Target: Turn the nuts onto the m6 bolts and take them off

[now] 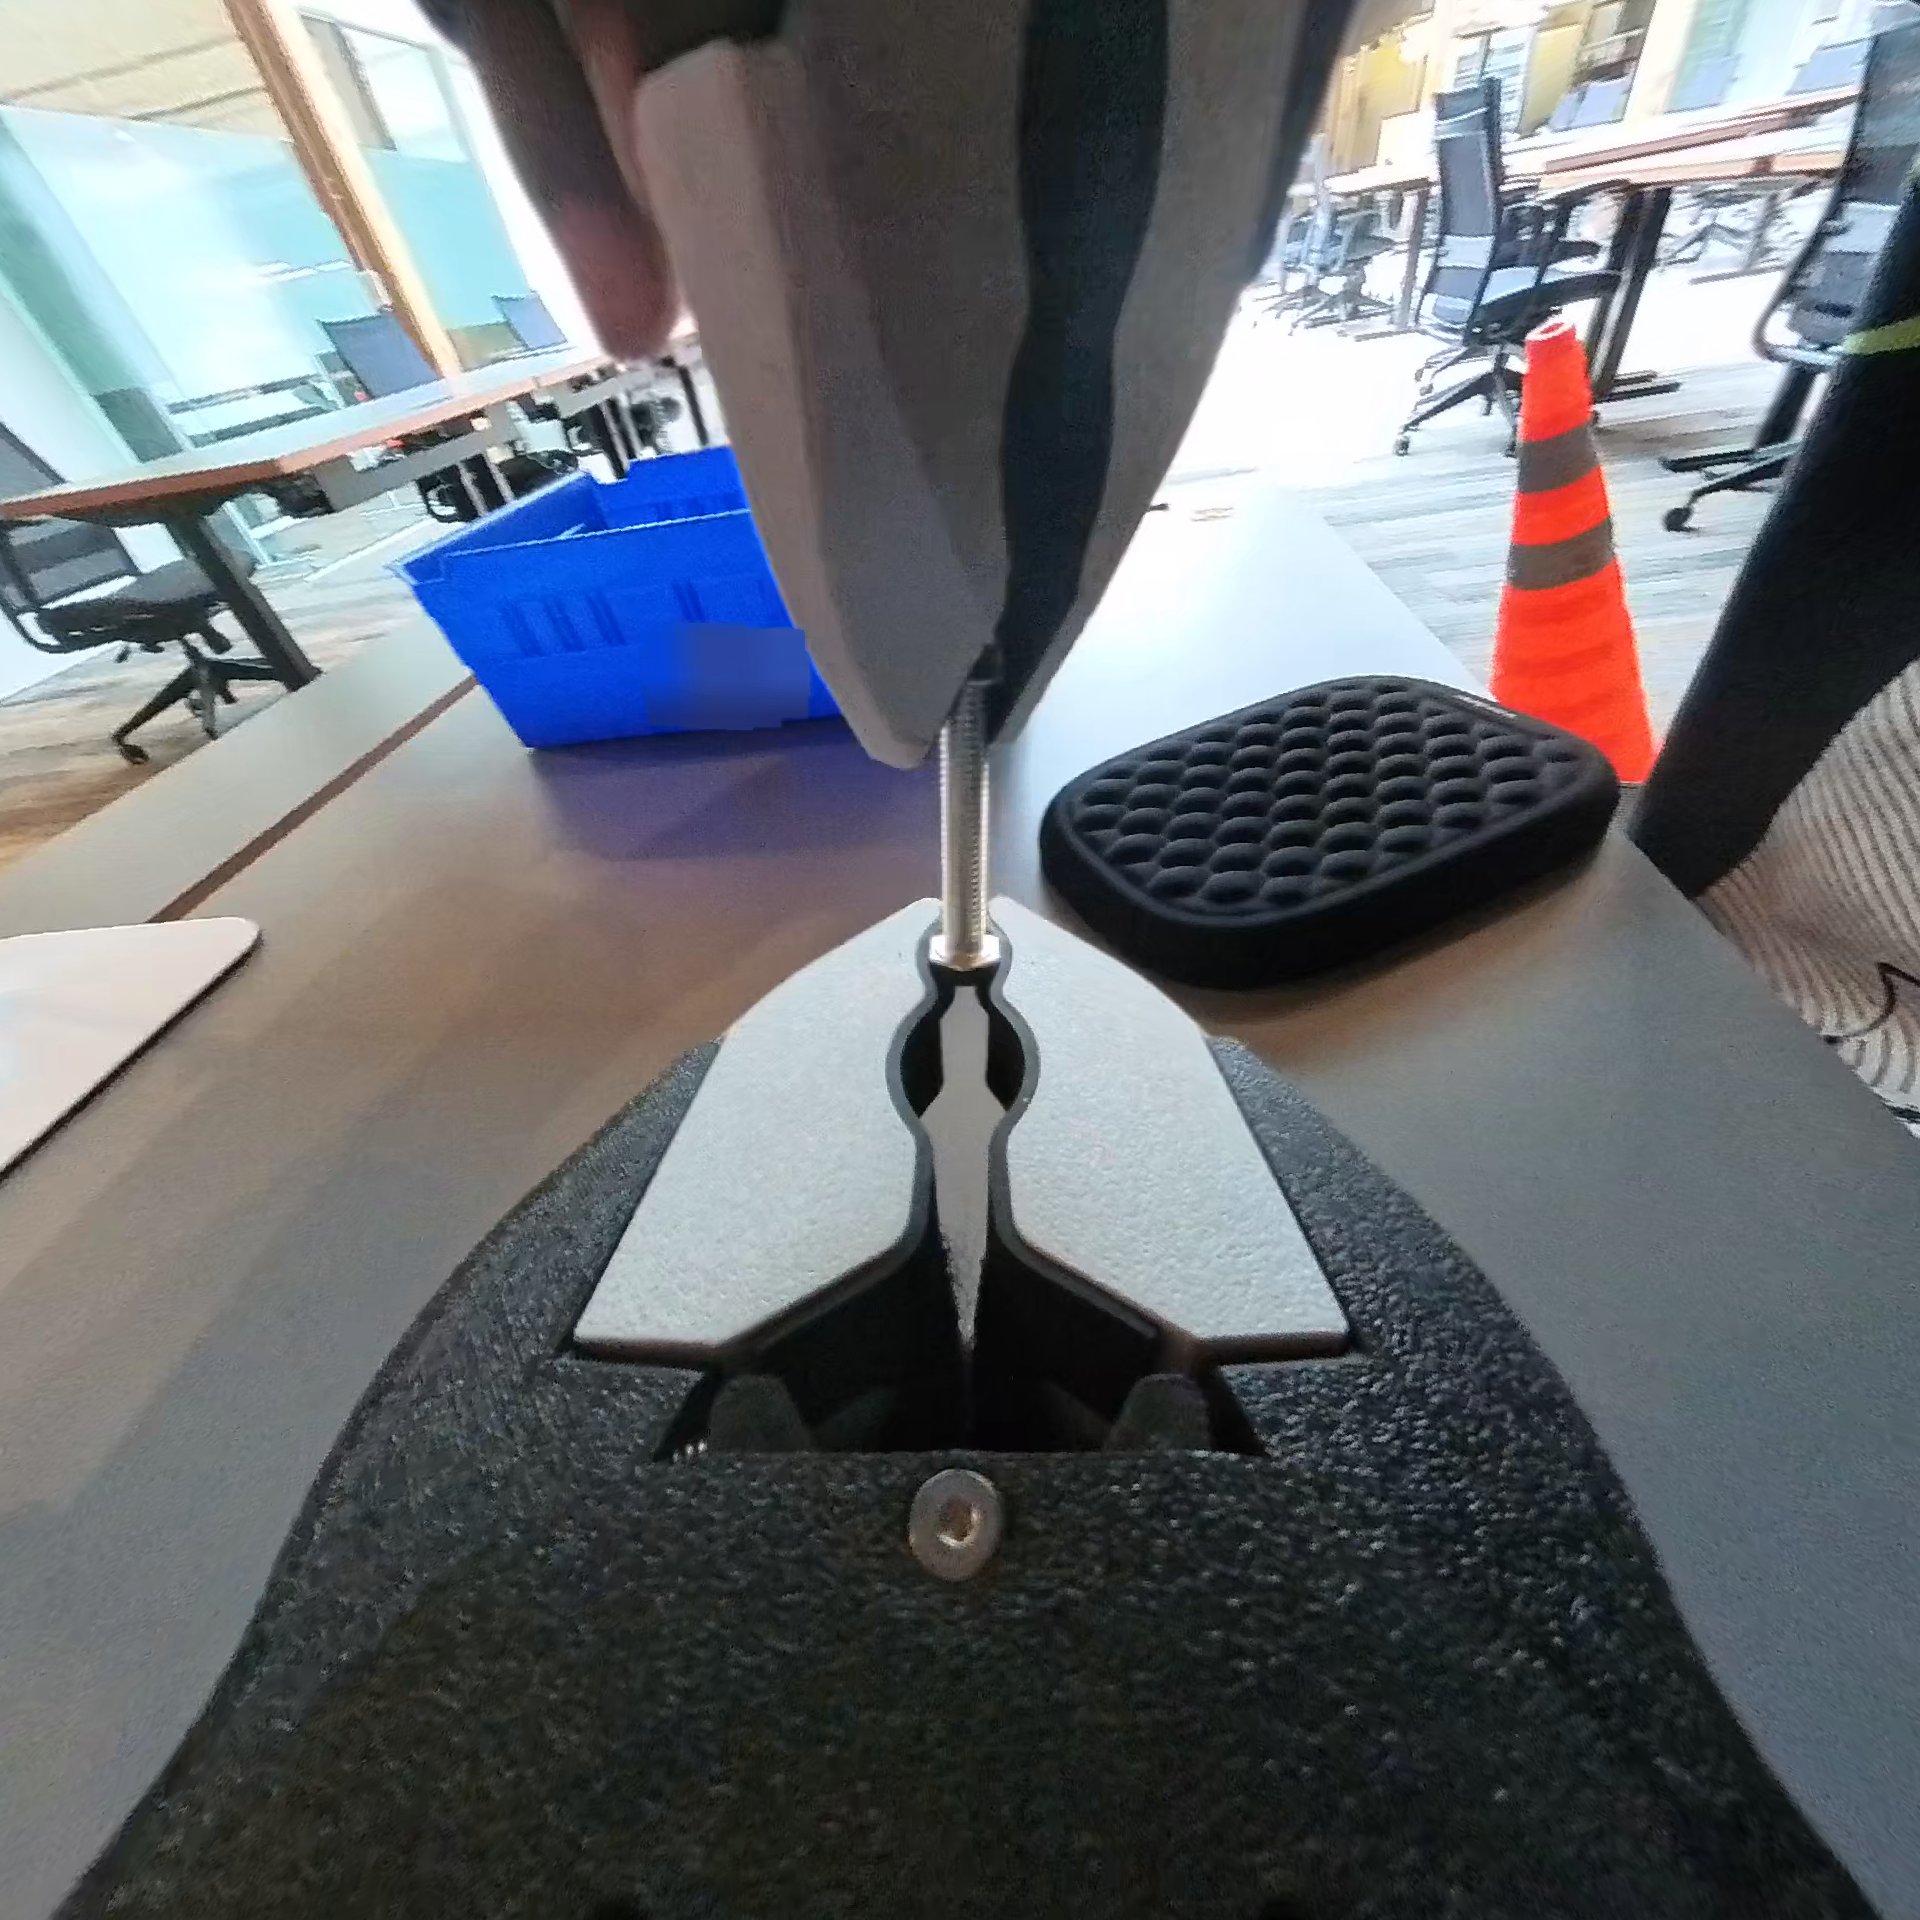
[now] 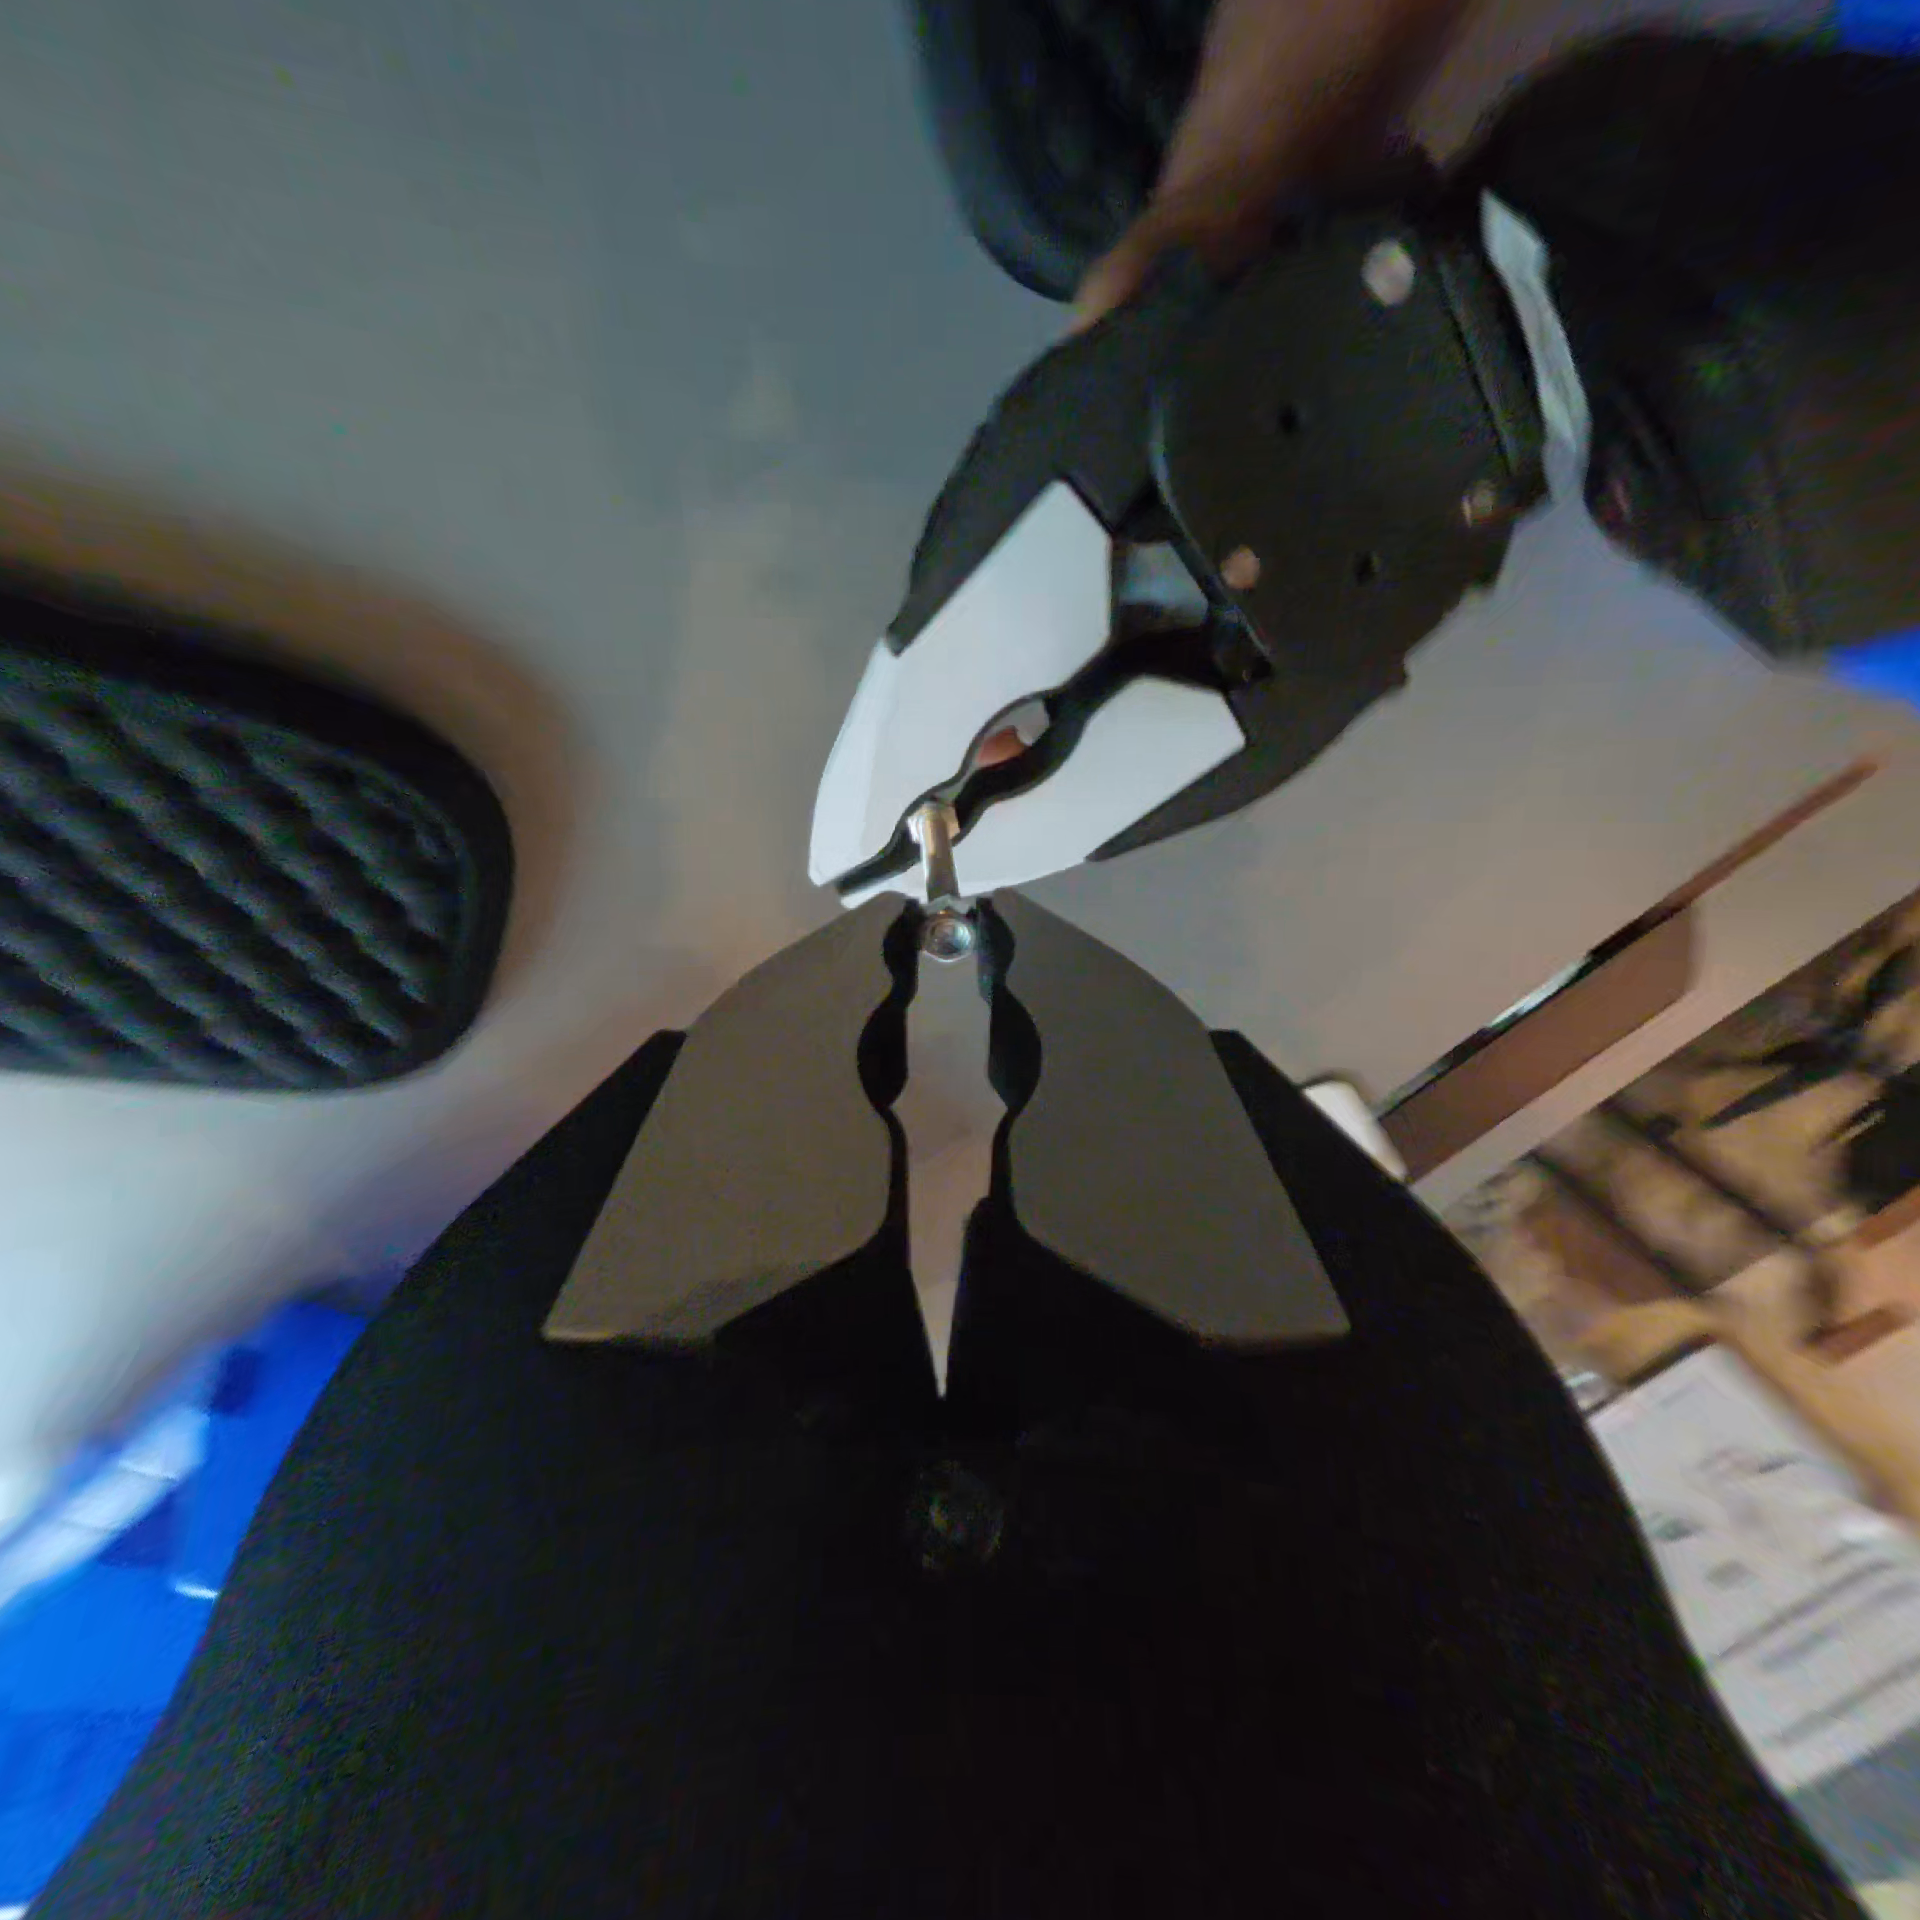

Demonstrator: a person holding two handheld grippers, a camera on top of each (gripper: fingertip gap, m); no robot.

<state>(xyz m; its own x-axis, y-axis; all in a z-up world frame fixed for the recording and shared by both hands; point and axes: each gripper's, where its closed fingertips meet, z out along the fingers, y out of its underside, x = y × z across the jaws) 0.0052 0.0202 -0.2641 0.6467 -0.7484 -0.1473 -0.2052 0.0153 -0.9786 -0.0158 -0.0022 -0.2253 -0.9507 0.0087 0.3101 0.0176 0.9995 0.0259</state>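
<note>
Office desks and mesh chairs fill the background of the left wrist view, beyond a grey table that crosses the middle of the frame. At upper left of centre stands a blue plastic bin; at right of centre lies a black honeycomb pad, with an orange traffic cone on the floor behind it. A pale mat corner shows at the left edge. Low in the frame, the left gripper is nearly closed, its grey fingertips pinched on a small silver hex nut. A threaded bolt rises straight out of that nut toward the upper centre, where its far end disappears between the fingers of the right gripper, which comes down from the top of the frame.

From the right wrist view, blurred by motion, the grey table fills the upper left and the honeycomb pad sits at the left edge. The right gripper is narrowly parted, its dark fingertips closed around the rounded bolt head at mid-frame. Just above, the bolt's shank runs into the white fingers of the left gripper, where the nut is clamped. A hand grips that tool at upper right.
</note>
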